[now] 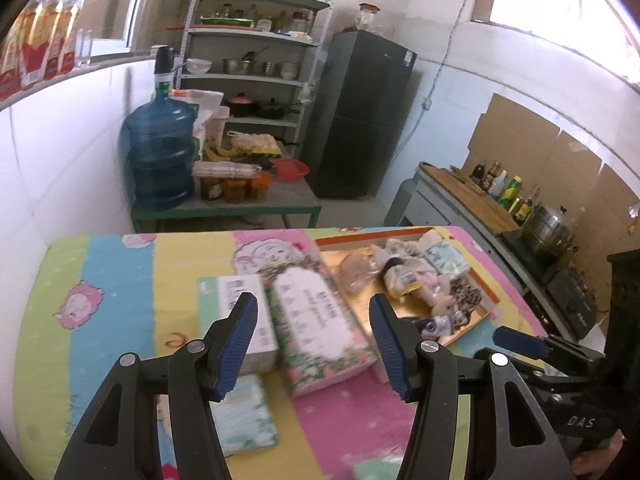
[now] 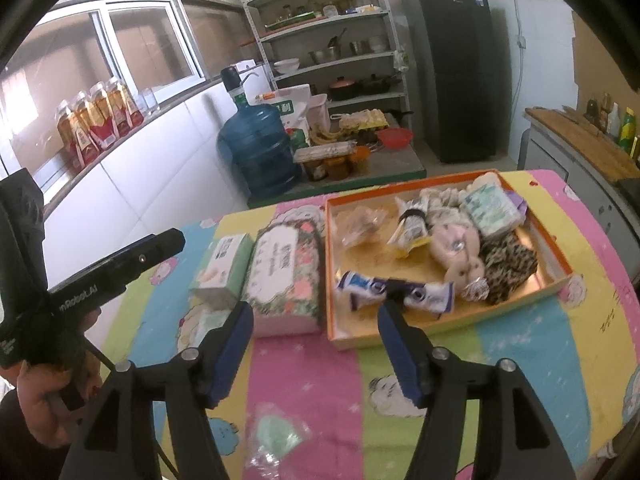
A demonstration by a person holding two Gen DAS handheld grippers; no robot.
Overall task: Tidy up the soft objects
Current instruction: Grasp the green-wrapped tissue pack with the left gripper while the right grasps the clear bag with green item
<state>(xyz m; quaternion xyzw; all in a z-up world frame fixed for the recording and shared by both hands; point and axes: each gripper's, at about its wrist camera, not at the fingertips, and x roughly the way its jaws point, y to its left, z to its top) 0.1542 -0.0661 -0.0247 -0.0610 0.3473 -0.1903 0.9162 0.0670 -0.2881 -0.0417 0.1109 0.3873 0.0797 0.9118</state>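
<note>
My left gripper (image 1: pixel 314 344) hangs open over the cartoon-print tablecloth, and nothing sits between its pads. Below it lie a floral tissue pack (image 1: pixel 320 320), a white-and-green tissue box (image 1: pixel 240 312) and a small pale tissue packet (image 1: pixel 248 416). My right gripper (image 2: pixel 316 344) is open and empty too, just in front of the orange tray (image 2: pixel 400 336). The tray holds a pink plush toy (image 2: pixel 456 248), leopard-print fabric (image 2: pixel 508 268), a tissue pack (image 2: pixel 492 208), blue-white pouches (image 2: pixel 360 284) and a clear bag (image 2: pixel 360 220). A small wrapped green packet (image 2: pixel 276 436) lies near the table's front.
A low green table (image 1: pixel 240 210) behind carries a blue water jug (image 1: pixel 160 152), jars and a red bowl. Beyond stand a metal shelf (image 1: pixel 256 32) and a dark fridge (image 1: pixel 360 120). A counter with bottles and a pot (image 1: pixel 548 228) runs along the right.
</note>
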